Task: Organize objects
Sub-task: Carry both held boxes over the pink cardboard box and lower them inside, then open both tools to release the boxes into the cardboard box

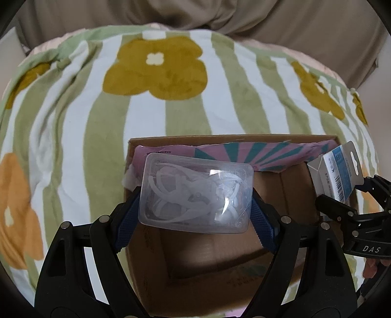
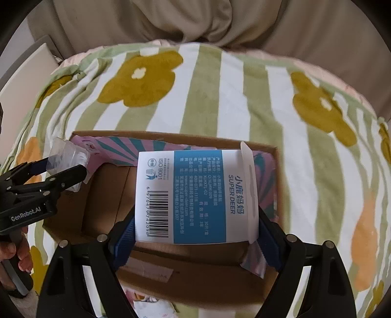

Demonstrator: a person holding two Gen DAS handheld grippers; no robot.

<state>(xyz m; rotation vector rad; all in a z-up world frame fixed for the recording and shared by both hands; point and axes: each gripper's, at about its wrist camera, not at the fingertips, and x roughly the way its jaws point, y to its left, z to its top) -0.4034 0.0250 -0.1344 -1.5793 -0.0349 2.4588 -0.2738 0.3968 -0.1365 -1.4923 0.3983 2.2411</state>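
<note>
My left gripper (image 1: 195, 203) is shut on a clear plastic case (image 1: 195, 188) with white curved pieces inside, its blue pads (image 1: 127, 225) pressing on the case's short ends. My right gripper (image 2: 196, 222) is shut on a white and blue carton (image 2: 195, 195) with a barcode and a hang tab. Both objects hang over an open cardboard box (image 2: 105, 195). The right wrist view shows the left gripper (image 2: 58, 167) and the case (image 2: 68, 154) at the box's left side. In the left wrist view the right gripper (image 1: 354, 193) holds the carton (image 1: 339, 171) at the right.
The cardboard box (image 1: 293, 190) sits on a green and white striped blanket (image 1: 171, 110) with yellow flowers. Pink and teal paper (image 1: 244, 151) lines the box's far wall. A beige cushion (image 1: 293, 22) lies behind. A hand (image 2: 17, 254) grips the left handle.
</note>
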